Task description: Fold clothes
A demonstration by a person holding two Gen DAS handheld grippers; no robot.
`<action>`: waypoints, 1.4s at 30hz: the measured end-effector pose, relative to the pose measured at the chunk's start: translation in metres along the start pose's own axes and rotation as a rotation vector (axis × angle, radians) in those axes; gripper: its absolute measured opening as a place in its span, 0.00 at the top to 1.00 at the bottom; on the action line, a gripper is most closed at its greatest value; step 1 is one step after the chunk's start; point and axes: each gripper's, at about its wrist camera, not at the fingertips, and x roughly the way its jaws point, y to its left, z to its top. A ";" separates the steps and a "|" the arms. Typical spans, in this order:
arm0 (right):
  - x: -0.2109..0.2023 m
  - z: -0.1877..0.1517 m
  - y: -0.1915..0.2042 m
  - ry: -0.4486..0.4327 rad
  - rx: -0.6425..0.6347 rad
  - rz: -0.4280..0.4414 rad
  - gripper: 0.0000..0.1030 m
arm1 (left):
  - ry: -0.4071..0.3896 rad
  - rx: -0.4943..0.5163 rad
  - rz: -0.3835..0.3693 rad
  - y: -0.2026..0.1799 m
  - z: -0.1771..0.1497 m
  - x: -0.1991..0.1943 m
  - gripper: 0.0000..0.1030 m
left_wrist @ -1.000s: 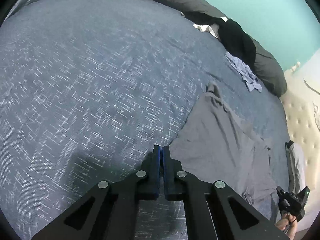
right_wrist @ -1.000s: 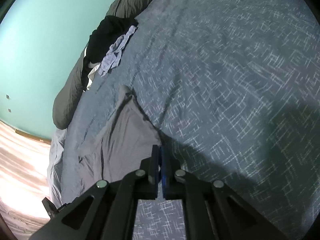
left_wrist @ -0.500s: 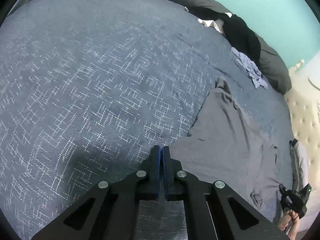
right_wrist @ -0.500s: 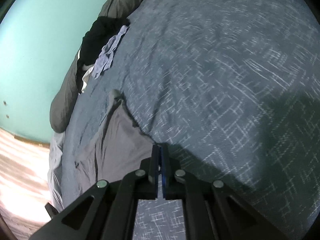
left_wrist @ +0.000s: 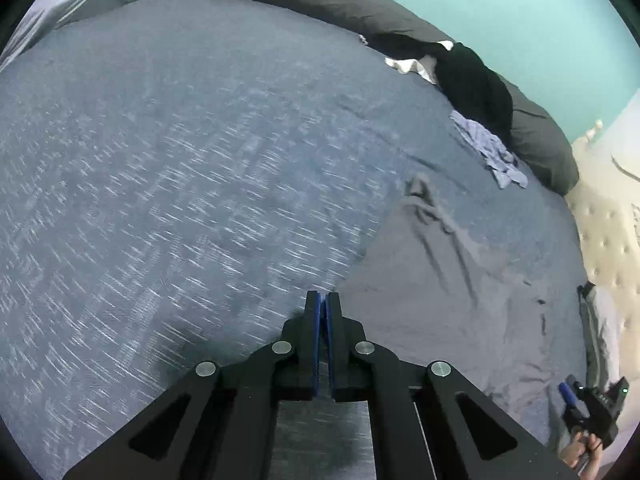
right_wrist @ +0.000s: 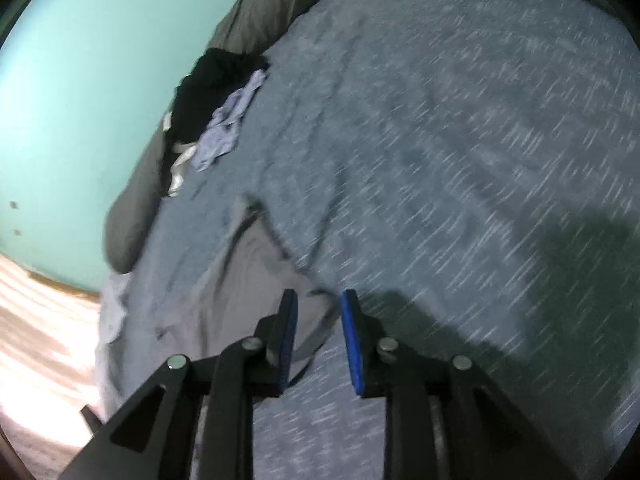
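1. While the blue patterned bedspread [left_wrist: 200,160] fills most of both views, a long dark grey bolster [left_wrist: 536,140] lines its far edge against the teal wall [left_wrist: 520,8].
2. On that bedspread, nearer than the bolster, lies the grey garment [left_wrist: 460,300], spread mostly flat with creases. Its long axis runs from the near side toward the bolster, and it narrows to a crumpled tip [left_wrist: 418,186] that points there.
3. Between the garment's tip and the bolster lie a black garment [left_wrist: 472,80] and a small pale blue cloth [left_wrist: 496,152].
4. The left gripper [left_wrist: 323,300] has its jaws pressed together at the garment's near corner; whether cloth is pinched I cannot tell.
5. The right gripper [right_wrist: 318,300] stands with its jaws apart over the garment's edge [right_wrist: 320,320], holding nothing.
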 end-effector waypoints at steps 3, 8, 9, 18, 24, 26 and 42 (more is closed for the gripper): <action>0.013 -0.007 0.005 0.063 -0.003 0.058 0.78 | -0.007 0.017 0.005 -0.009 -0.003 -0.001 0.97; 0.027 -0.011 -0.001 0.109 0.049 0.062 0.78 | -0.031 0.026 0.020 -0.014 -0.003 -0.005 0.97; 0.027 -0.012 -0.002 0.118 0.058 0.055 0.78 | -0.033 0.030 0.022 -0.015 -0.003 -0.005 0.97; 0.036 -0.024 0.002 0.166 0.096 0.089 0.78 | -0.068 0.006 0.039 -0.014 -0.003 -0.012 0.97; 0.035 -0.020 -0.003 0.139 0.114 0.087 0.78 | -0.048 -0.045 0.050 0.000 -0.001 -0.006 0.96; 0.037 -0.020 -0.007 0.144 0.133 0.092 0.78 | -0.042 -0.078 0.051 0.008 -0.002 -0.006 0.94; 0.037 -0.007 0.010 0.074 0.109 0.176 0.77 | -0.002 0.028 -0.028 -0.028 -0.018 -0.002 0.67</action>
